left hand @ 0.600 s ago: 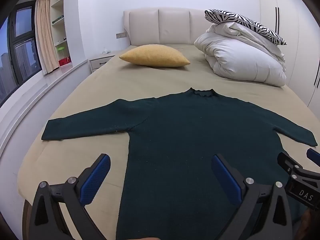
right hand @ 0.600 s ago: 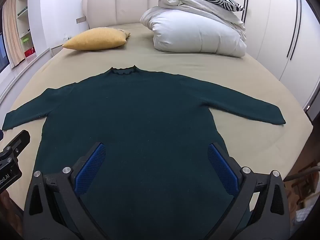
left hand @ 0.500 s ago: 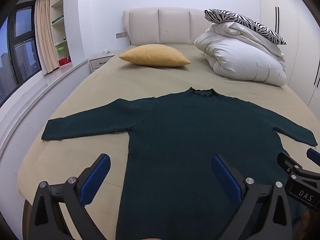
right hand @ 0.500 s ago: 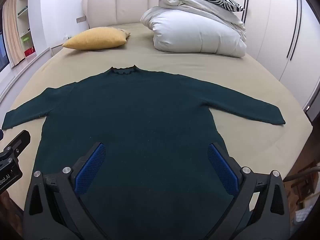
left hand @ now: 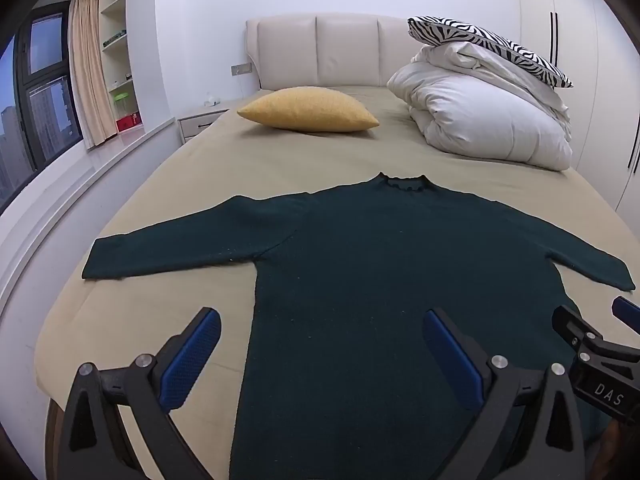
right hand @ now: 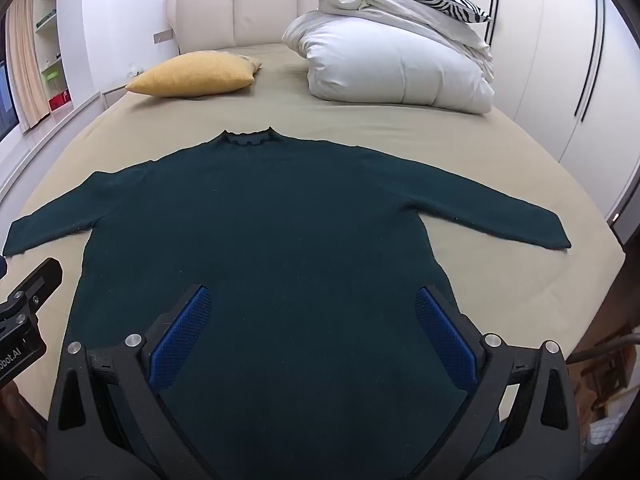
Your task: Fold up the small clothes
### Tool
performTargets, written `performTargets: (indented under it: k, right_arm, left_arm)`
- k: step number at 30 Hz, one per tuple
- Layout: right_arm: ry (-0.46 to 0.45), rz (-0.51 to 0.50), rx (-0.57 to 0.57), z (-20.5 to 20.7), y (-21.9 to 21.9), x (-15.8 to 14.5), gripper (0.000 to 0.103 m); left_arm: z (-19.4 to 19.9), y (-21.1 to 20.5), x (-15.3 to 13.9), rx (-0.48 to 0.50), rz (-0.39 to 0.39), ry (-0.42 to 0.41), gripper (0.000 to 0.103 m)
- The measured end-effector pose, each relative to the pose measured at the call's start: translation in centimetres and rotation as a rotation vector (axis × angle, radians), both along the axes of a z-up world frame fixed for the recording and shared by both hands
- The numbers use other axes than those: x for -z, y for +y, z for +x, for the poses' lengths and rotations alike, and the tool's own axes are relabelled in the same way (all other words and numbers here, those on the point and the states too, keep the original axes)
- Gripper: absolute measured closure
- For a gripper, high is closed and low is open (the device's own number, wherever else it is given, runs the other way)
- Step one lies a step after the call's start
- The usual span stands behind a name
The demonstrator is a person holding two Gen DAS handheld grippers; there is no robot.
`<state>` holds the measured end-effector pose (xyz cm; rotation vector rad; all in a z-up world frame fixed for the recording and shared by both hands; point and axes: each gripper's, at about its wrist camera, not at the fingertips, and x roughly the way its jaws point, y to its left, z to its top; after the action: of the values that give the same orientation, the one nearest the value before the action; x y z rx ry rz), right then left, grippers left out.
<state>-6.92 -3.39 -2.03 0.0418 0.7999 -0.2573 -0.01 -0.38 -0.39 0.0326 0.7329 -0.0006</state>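
Left wrist view: dark green sweater (left hand: 384, 280) spread flat on the beige bed (left hand: 240, 168), collar far, hem near, both sleeves out to the sides. Left gripper (left hand: 320, 344) above the sweater's near left edge, jaws wide apart, nothing between the blue pads (left hand: 188, 360). Yellow cushion (left hand: 308, 110) far on the bed, white duvet (left hand: 480, 120) far right under a zebra pillow (left hand: 488, 48).

Right wrist view: same sweater (right hand: 272, 240) flat, untouched by any pad. Right gripper (right hand: 312, 332) over the sweater's near right part, jaws fully apart and empty. Part of the left gripper (right hand: 24, 312) at the left edge.
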Motion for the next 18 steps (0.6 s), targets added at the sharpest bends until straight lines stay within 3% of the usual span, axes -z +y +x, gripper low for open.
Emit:
performTargets:
  k: [18]
  right_arm:
    - [0.005,-0.007,-0.006,-0.33,0.14,0.43,0.0]
  left_arm:
    - [-0.1,-0.1,0.37,0.002,-0.005,0.004,0.0]
